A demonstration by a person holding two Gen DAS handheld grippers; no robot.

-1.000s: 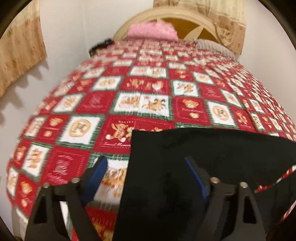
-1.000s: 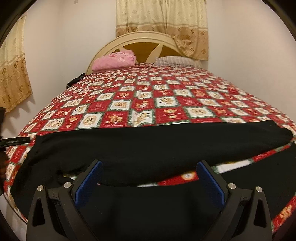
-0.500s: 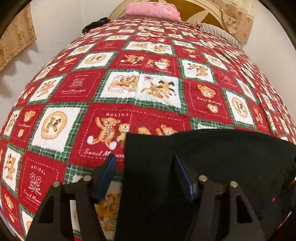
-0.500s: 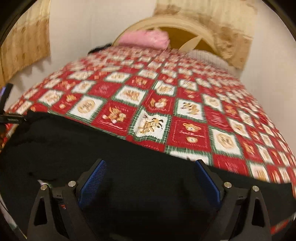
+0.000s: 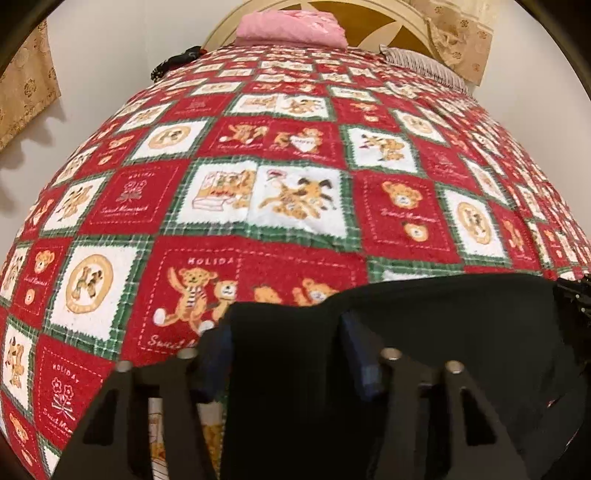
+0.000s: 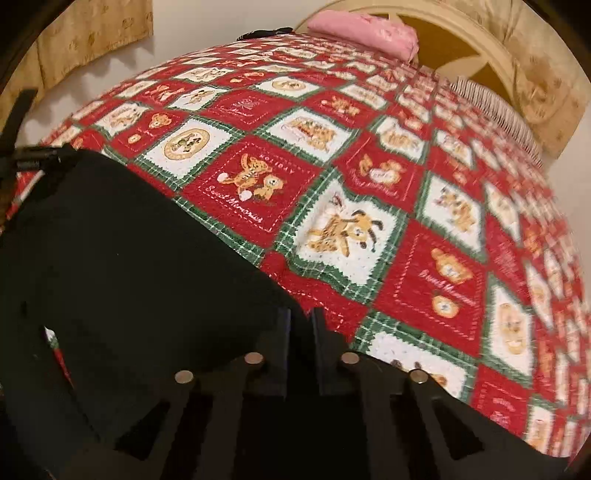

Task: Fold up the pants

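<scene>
The right gripper (image 6: pixel 299 332) was pressed nearly together, its two dark fingers pinching the near edge of the black pants (image 6: pixel 129 258), a thin sliver of cloth caught between them. Over on the other side, the left gripper (image 5: pixel 284 350) stood wider, its blue pads (image 5: pixel 356 354) straddling a raised ridge of the same black cloth; whether it truly bit the fabric I could not tell, since the cloth hid the inner faces.

The step in hand looked like taking hold of both ends of one edge before carrying it over. To do that well, I'd judge both grips needed to catch every layer, sit level with each other, and draw the edge taut between them, so the fold would land square and not sag in the middle.

Outward from the tools, the pants lay flat along the near side of the bed, on the red patchwork bedspread (image 5: pixel 295 184) with its teddy-bear squares, running leftwards from the right gripper and rightwards from the left. Well beyond, a pink pillow (image 5: pixel 288 29) rested against the cream headboard (image 6: pixel 443 22).
</scene>
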